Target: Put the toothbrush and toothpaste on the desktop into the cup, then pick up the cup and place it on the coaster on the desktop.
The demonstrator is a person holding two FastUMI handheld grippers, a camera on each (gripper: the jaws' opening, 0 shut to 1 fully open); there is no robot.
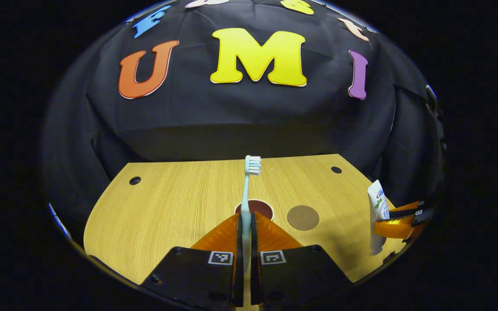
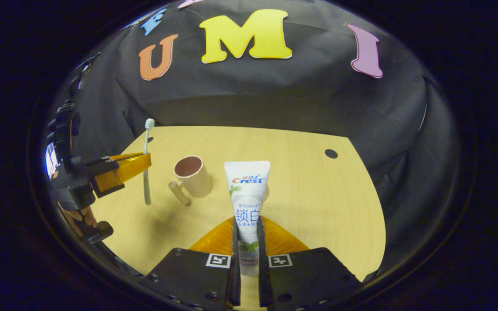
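My left gripper [image 1: 246,220] is shut on the handle of a pale blue toothbrush [image 1: 249,181], which stands upright with its white bristles on top. Just behind it sits the beige cup [image 1: 255,208] with a reddish inside, and the round brown coaster [image 1: 303,217] lies to its right. My right gripper [image 2: 247,224] is shut on a white toothpaste tube [image 2: 247,194], held upright above the desk. In the right gripper view the cup [image 2: 193,175], its handle toward me, stands left of the tube, with the left gripper [image 2: 121,170] and toothbrush [image 2: 146,172] farther left.
The wooden desktop [image 1: 167,216] has small dark holes near its far corners [image 1: 135,180] [image 2: 330,153]. Black cloth closes the booth behind it. A hand [image 2: 78,218] holds the left gripper at the desk's left edge. The right gripper [image 1: 400,220] with the tube [image 1: 378,207] hovers at the right edge.
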